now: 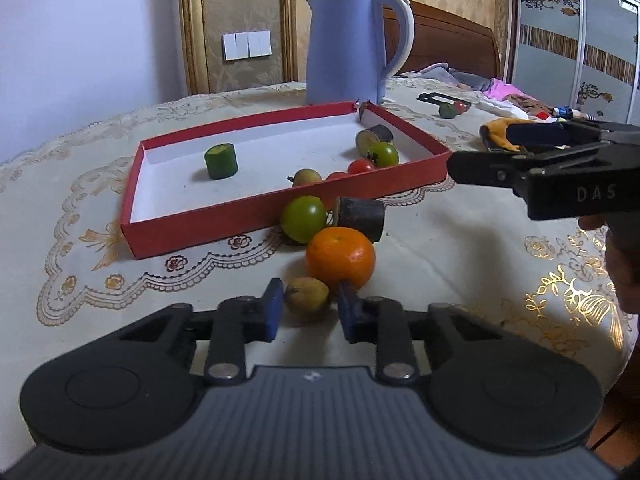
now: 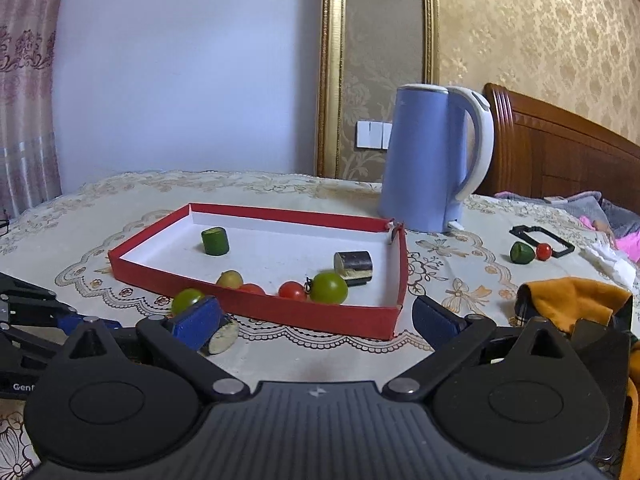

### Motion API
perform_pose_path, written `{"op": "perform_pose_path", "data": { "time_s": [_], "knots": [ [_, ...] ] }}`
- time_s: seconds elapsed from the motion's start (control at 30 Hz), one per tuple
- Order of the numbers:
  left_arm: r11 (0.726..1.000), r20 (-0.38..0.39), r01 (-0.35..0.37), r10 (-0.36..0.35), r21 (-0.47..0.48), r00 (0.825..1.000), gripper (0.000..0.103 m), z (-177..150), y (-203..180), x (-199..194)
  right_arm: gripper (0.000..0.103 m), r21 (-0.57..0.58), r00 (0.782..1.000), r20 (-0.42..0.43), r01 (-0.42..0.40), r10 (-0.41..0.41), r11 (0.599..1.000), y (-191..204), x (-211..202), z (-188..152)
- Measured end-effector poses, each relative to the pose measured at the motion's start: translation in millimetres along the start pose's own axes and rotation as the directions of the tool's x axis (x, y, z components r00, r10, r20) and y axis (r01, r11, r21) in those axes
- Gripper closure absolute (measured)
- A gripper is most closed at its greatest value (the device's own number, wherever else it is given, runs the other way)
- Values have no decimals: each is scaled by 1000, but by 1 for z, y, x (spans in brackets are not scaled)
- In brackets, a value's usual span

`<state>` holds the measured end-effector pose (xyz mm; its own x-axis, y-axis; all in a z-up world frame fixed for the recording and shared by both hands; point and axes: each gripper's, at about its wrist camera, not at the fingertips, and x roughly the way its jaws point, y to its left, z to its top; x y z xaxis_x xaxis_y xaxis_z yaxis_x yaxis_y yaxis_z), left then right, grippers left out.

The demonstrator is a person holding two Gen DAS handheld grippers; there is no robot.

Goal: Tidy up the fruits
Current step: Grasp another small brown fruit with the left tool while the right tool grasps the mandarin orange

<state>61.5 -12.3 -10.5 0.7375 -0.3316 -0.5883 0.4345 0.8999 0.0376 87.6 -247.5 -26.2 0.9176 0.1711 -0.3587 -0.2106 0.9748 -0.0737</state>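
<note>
Left gripper spread around a small pear; right gripper, marked "DAS", gapes empty.

Tray: shallow red box, white floor, mid-tablecloth.
In tray: green cylinder, dark eggplant piece, green tomato, red tomato.
Before front wall: orange, pear.

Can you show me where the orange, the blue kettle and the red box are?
orange (image 1: 340,256): left wrist view, middle of its peel.
blue kettle (image 2: 420,156): right wrist view, middle of its body.
red box (image 2: 320,314): right wrist view, its near outer wall.
</note>
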Motion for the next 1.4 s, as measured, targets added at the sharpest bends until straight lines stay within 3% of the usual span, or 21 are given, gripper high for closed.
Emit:
{"op": "perform_pose_path", "data": {
  "time_s": [0.13,0.3,0.4,0.47,0.53,0.6,0.97,1.1,1.13,1.4],
  "knots": [
    [1000,20,-6,6,-26,1000,80,-2,4,-8,0,21,999,-26,-20,21,1000,1,2,-1],
    [991,61,-120,123,-53,991,80,-4,15,-24,0,-44,995,-34,-93,91,995,20,-1,-6],
    [974,82,-213,219,-75,972,80,-2,24,-32,1,-87,994,-52,-97,93,991,34,3,-11],
    [965,96,-244,253,-94,963,80,-1,30,-37,7,-86,991,-67,-119,113,989,42,6,-13],
    [958,101,-261,273,-117,957,80,-1,38,-42,31,-79,979,-93,-187,180,979,50,7,-14],
    [953,105,-275,288,-124,952,80,0,42,-44,41,-74,963,-119,-250,241,965,58,9,-16],
    [952,101,-271,286,-140,953,80,-6,46,-48,43,-85,953,-197,-252,232,964,83,45,-16],
    [953,100,-269,283,-137,954,80,-6,44,-47,56,-67,951,-221,-238,218,969,85,58,-17],
    [953,100,-270,284,-136,954,80,-6,44,-48,61,-65,953,-220,-229,209,971,84,58,-17],
    [953,101,-276,289,-122,952,80,5,36,-45,61,-35,954,-196,-236,225,971,69,38,-18]
  ]
}}
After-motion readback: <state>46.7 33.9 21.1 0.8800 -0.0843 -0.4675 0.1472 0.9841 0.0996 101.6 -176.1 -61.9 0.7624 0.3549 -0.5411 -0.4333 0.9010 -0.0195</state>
